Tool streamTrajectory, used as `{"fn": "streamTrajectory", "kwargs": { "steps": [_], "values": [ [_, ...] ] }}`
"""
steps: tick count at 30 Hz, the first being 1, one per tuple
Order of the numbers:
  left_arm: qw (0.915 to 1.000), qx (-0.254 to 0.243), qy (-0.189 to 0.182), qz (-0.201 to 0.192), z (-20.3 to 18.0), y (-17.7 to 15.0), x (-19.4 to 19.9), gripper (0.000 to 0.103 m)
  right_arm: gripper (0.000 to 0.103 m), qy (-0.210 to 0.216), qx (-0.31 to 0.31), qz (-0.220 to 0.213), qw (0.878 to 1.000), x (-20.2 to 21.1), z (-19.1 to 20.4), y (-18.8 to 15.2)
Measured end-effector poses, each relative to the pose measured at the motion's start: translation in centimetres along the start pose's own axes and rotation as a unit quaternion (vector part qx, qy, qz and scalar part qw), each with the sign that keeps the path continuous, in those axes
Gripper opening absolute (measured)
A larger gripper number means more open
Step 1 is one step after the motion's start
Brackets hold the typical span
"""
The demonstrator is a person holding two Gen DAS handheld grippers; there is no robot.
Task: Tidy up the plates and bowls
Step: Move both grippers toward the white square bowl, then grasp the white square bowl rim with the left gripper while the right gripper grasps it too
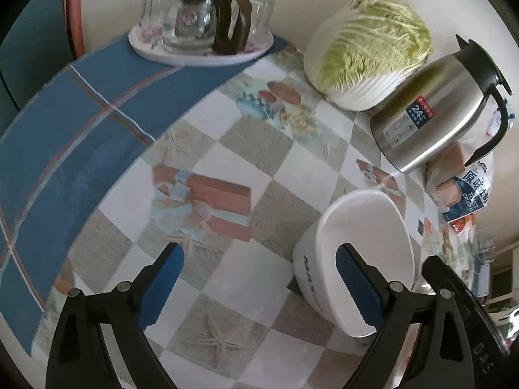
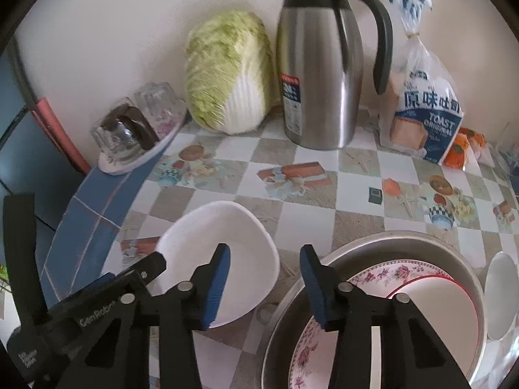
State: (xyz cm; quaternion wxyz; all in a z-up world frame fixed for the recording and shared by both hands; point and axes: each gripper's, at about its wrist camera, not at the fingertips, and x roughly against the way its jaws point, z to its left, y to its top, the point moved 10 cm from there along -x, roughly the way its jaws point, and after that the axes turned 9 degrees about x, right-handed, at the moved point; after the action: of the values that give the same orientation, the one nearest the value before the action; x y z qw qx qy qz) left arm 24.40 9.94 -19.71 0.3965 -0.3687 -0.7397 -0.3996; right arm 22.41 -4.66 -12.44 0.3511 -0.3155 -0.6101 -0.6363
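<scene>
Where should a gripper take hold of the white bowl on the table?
On the white bowl, likely the rim, from above: it sits upright and open-topped on the table, and its thin wall fits between two pads. The near rim is free; the far side faces the cabbage.

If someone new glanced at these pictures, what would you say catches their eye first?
Probably the white bowl on the checked tablecloth, in the foreground. Behind it, against the wall, stand a big napa cabbage and a steel thermos jug. At lower right a metal basin holds a floral plate.
</scene>
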Motion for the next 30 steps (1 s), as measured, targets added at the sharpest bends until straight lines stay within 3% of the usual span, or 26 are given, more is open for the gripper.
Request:
{"fn": "streamTrajectory", "kwargs": {
  "steps": [2, 4, 9, 14, 24, 30],
  "values": [
    [1.0000, -0.001, -0.006, 0.008, -0.3, -0.2, -0.4, 0.093, 0.040, 0.003, -0.005, 0.010, 1.000, -0.6, 0.0, -0.1],
    [0.9999, -0.003, -0.007, 0.010, -0.6, -0.4, -0.5, 0.076, 0.036, 0.006, -0.013, 0.019, 1.000, -1.2, 0.0, -0.2],
    [0.9995, 0.001, -0.017, 0.027, -1.0, -0.9, -1.1, 0.054, 0.026, -0.004, -0.005, 0.030, 1.000, -2.2, 0.3, -0.2],
    [0.9994, 0.001, -0.014, 0.033, -1.3, -1.0, -1.4, 0.053, 0.017, -0.015, 0.000, 0.039, 0.999, -2.8, 0.2, -0.2],
    [0.9984, 0.009, -0.026, 0.049, -1.4, -1.3, -1.7, 0.044, 0.012, -0.018, -0.004, 0.062, 0.998, -4.1, -0.2, -0.7],
    [0.9988, 0.010, -0.006, 0.047, -0.6, -1.2, -1.3, 0.040, 0.012, -0.009, 0.003, 0.074, 0.997, -4.7, 0.8, -1.9]
  ]
}}
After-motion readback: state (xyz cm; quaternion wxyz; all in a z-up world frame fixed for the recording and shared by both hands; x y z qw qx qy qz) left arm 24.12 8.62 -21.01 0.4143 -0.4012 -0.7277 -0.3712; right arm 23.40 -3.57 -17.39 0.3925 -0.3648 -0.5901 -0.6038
